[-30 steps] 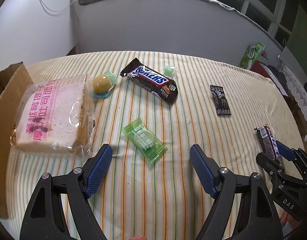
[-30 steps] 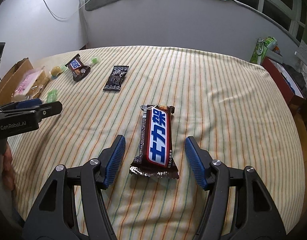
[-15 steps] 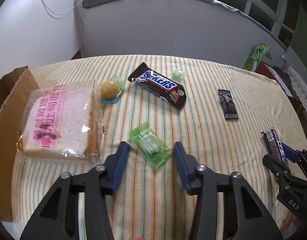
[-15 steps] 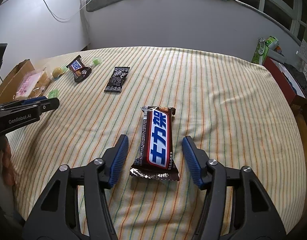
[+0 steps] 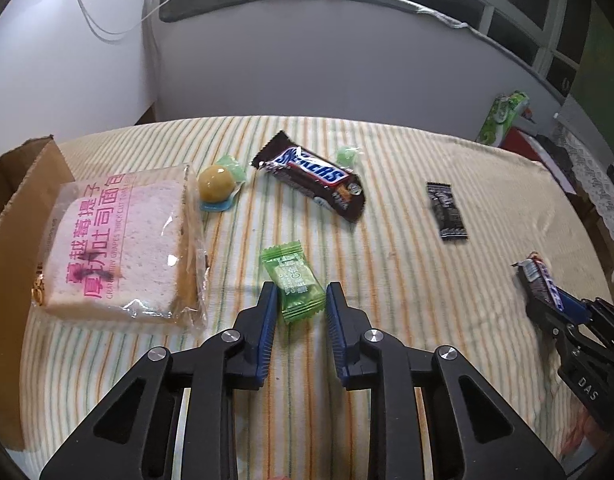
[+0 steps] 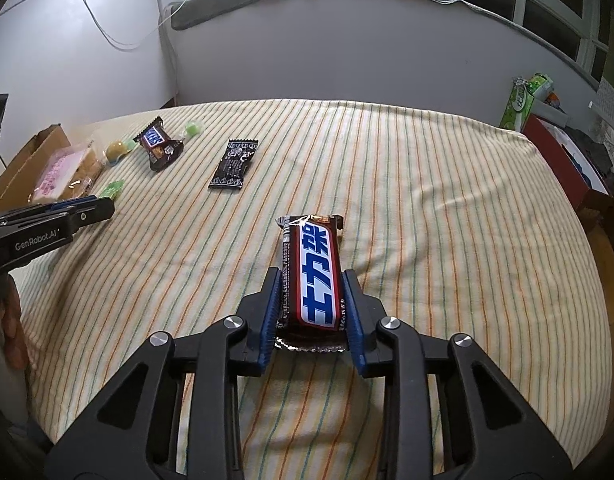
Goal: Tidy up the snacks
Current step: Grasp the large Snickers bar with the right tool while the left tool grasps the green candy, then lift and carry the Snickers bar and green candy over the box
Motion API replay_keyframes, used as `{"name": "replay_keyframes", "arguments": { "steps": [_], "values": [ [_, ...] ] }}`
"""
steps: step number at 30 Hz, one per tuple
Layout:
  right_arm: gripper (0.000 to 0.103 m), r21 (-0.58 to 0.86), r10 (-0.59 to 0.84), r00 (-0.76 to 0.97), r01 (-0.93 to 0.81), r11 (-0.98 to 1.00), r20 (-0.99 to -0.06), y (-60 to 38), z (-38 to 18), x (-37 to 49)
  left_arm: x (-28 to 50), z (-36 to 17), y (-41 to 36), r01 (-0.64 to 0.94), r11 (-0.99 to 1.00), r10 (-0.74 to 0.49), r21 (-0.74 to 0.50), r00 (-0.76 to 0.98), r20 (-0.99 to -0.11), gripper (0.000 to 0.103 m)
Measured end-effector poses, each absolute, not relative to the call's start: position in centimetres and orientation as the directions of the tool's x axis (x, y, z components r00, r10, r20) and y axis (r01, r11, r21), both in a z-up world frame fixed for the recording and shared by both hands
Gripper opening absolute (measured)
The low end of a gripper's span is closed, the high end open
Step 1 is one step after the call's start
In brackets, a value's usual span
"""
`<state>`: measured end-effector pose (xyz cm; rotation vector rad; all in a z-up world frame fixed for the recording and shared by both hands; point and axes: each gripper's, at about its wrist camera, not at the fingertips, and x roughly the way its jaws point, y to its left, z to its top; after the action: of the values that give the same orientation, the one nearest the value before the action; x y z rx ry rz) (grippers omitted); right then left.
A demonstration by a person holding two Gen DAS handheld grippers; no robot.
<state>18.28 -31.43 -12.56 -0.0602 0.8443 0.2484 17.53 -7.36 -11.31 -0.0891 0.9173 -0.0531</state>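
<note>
**Both tools closed in on wrapped snacks**

The left tool (image 5: 299, 304) sat low over the striped cloth (image 5: 387, 280) with its blue pads on either side of the near end of a green candy packet (image 5: 294, 280). The pads were narrowed to about the packet's width, and it was not clear whether they actually pinched it; the packet still lay flat on the cloth.

The right tool (image 6: 311, 300) was closed on a brown chocolate bar with a blue and white label (image 6: 313, 276), its pads pressed against the wrapper's long sides near the lower half. The bar's far end pointed away from the camera and its crimped near end lay between the fingers.

Left of the green packet lay a bagged slice of bread with pink lettering (image 5: 119, 248), beside an open cardboard box (image 5: 15, 208) at the cloth's left edge. Beyond it stood a small round yellow sweet on a blue base (image 5: 215, 188), with a pale green wrapped sweet just behind it. A Snickers bar (image 5: 313, 176) lay diagonally further back, another small green sweet (image 5: 348, 155) near its far side, and a black sachet (image 5: 447, 211) sat well apart to the right
</note>
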Motion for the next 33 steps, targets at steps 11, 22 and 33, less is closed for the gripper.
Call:
{"name": "replay_keyframes", "arguments": {
  "steps": [11,22,33],
  "values": [
    [0.03,0.042,0.179,0.689,-0.211,0.977,-0.703,-31.8,-9.6,16.2,14.1,-7.5,-8.9,0.081,0.996,-0.085,-0.039,0.708,-0.701,0.023],
    [0.03,-0.018,0.15,0.759,-0.209,0.978,-0.634,-29.3,-3.8,12.3,9.3,-2.0,-6.6,0.101,0.993,-0.114,-0.056,0.797,-0.593,0.023],
    [0.03,-0.093,0.196,0.784,-0.306,0.947,-0.588,-21.0,0.3,9.4,4.7,1.3,-0.3,0.031,0.995,-0.073,-0.09,0.859,-0.506,0.023]
  ]
}}
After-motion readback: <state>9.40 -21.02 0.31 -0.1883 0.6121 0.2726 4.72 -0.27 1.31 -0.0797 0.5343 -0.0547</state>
